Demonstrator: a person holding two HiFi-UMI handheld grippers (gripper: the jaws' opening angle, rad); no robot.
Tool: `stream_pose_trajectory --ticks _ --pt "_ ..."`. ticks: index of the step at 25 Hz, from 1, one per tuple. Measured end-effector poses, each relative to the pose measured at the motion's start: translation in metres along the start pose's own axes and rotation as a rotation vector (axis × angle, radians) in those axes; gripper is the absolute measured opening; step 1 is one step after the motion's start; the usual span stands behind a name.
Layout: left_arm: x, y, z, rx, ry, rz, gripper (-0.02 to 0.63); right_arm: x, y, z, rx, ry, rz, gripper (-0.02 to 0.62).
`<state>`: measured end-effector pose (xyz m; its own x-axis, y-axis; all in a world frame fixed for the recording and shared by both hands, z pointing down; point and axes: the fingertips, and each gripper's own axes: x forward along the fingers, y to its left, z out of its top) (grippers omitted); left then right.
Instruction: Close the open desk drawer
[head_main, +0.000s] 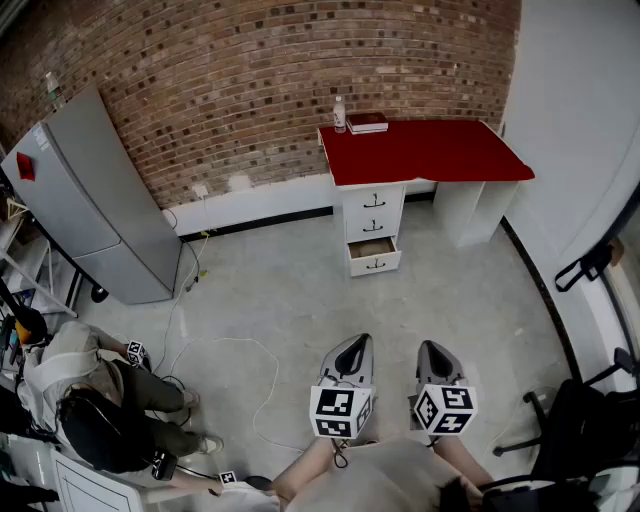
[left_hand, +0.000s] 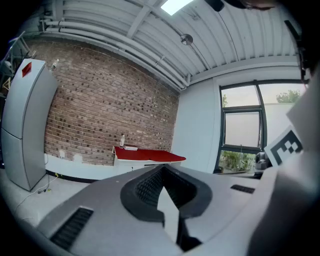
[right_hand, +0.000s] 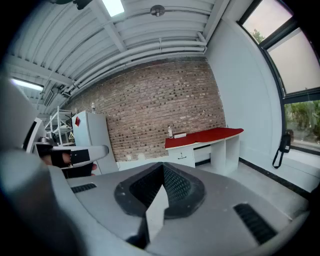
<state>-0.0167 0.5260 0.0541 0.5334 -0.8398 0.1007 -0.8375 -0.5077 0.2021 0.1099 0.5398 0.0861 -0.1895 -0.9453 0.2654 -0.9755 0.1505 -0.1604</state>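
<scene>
A white desk with a red top stands against the brick wall, far across the floor. Its drawer stack has three drawers, and the bottom drawer is pulled out. My left gripper and right gripper hover side by side near the bottom of the head view, well short of the desk and pointing toward it. Both are shut with nothing between the jaws. The left gripper view shows the desk small beyond the left gripper. In the right gripper view the desk lies beyond the right gripper.
A grey refrigerator stands at the left wall. A person crouches at lower left, with a white cable looping over the floor. A black chair is at lower right. A bottle and a book sit on the desk.
</scene>
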Motion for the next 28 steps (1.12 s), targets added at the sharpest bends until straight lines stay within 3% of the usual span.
stream_pose_trajectory --ticks 12,28 --pt "0.0 0.021 0.005 0.002 -0.008 0.012 0.008 0.011 0.005 0.0 0.031 -0.002 -0.011 -0.002" --pt "-0.002 0.099 -0.001 -0.014 0.025 0.044 0.008 0.06 0.029 -0.024 0.081 0.056 -0.062 -0.002"
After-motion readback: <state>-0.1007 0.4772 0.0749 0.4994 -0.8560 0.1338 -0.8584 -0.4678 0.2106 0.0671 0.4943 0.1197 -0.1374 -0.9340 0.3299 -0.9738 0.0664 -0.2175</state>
